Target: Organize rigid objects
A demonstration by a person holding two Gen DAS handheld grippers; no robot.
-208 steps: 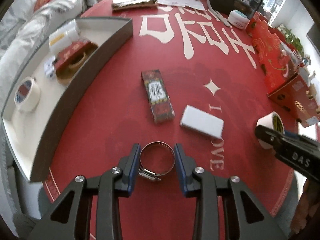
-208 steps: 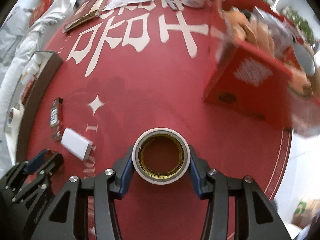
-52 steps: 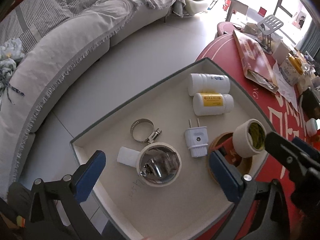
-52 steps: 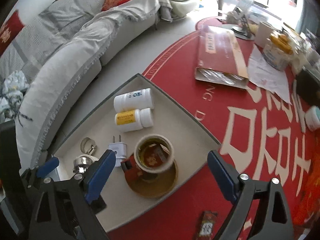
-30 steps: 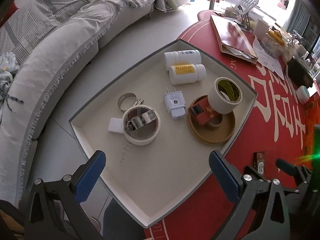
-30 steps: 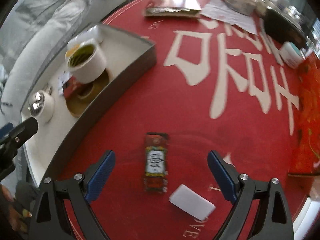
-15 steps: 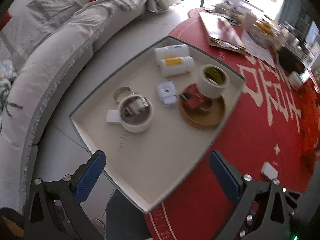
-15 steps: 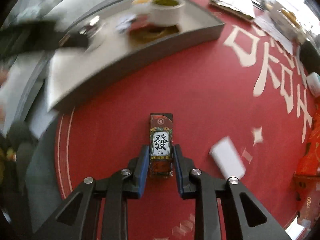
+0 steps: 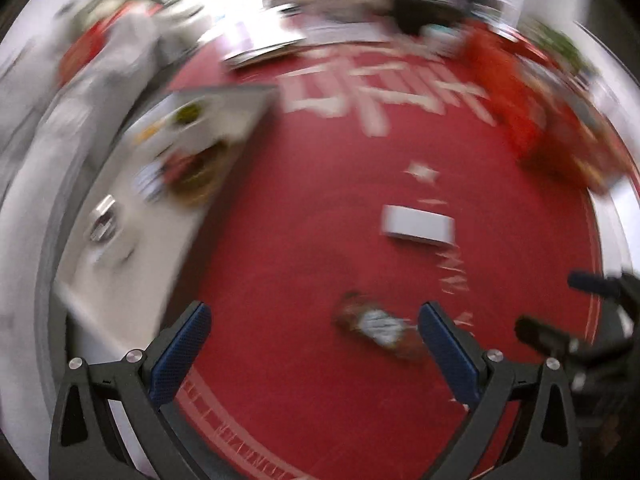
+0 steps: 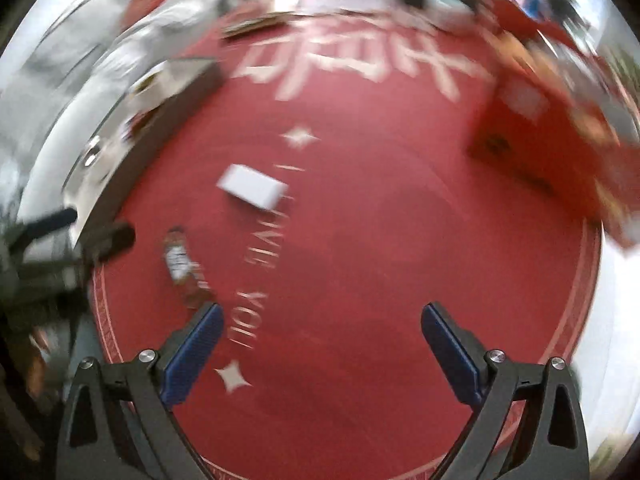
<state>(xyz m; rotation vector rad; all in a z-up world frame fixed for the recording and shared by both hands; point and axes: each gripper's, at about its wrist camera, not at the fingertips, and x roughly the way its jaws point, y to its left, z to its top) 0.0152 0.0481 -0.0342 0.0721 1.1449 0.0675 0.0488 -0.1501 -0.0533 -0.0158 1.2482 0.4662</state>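
**Two pieces left on the red cloth, both grippers empty**

The small dark, patterned rectangular box with a white label (image 9: pixel 378 330) lies flat near the front edge of the round red printed tablecloth (image 9: pixel 320 208), slanted, just ahead of the left gripper (image 9: pixel 316 344) and close to its right-hand finger. It is not gripped. A flat white rectangular box (image 9: pixel 418 226) lies further in, toward the middle of the cloth, well apart from either tool.

The left gripper's jaws stand spread wide with only cloth between them. The right gripper (image 10: pixel 322 342) is likewise spread — its jaws have just been opening, and nothing sits between them. In its view the patterned box (image 10: pixel 182 264) lies off to the left of its left finger.

At the cloth's left edge sits the grey-walled tray with a pale floor (image 9: pixel 248 92), already holding tape rolls and small items, blurred here. That looks like the collecting place, so the two boxes are probably next — the patterned one seems best placed for the left gripper. Both views are smeared, so finer detail cannot be told.
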